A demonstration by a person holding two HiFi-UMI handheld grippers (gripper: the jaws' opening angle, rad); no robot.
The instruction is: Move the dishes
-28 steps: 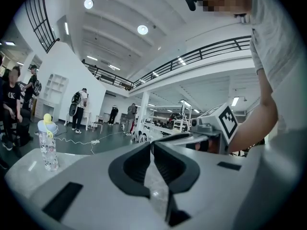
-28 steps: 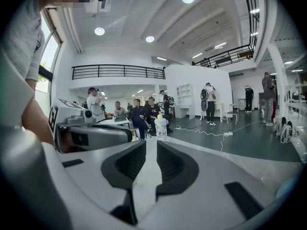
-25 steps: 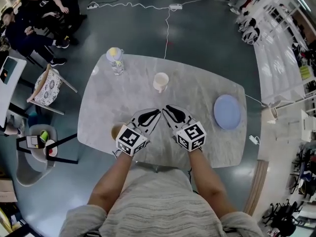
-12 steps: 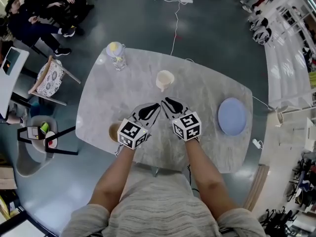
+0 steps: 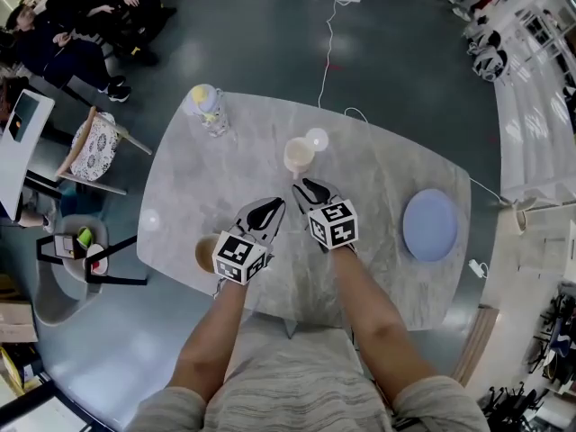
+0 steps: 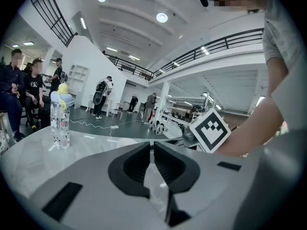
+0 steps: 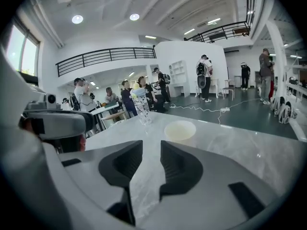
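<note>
On the grey marble table (image 5: 234,165) a cream cup (image 5: 298,156) (image 7: 180,131) stands at the middle. A blue plate (image 5: 430,225) lies at the right. A brown bowl (image 5: 206,252) sits near the front left edge, half hidden by my left gripper's marker cube. My right gripper (image 5: 304,185) (image 7: 151,145) points at the cup from just short of it. Its jaws have just been opening and stand open with nothing between them. My left gripper (image 5: 273,205) (image 6: 152,145) is beside it, jaws nearly together on nothing.
A clear bottle with a yellow top (image 5: 207,108) (image 6: 60,121) (image 7: 141,104) stands at the table's far left corner. Chairs (image 5: 90,156) and seated people (image 5: 63,25) are off to the left. A cable (image 5: 326,52) runs over the floor behind the table.
Both grippers have sunk toward the tabletop. The right one's tips have come closer to the cream cup. The cup, plate and bowl lie where they were.
</note>
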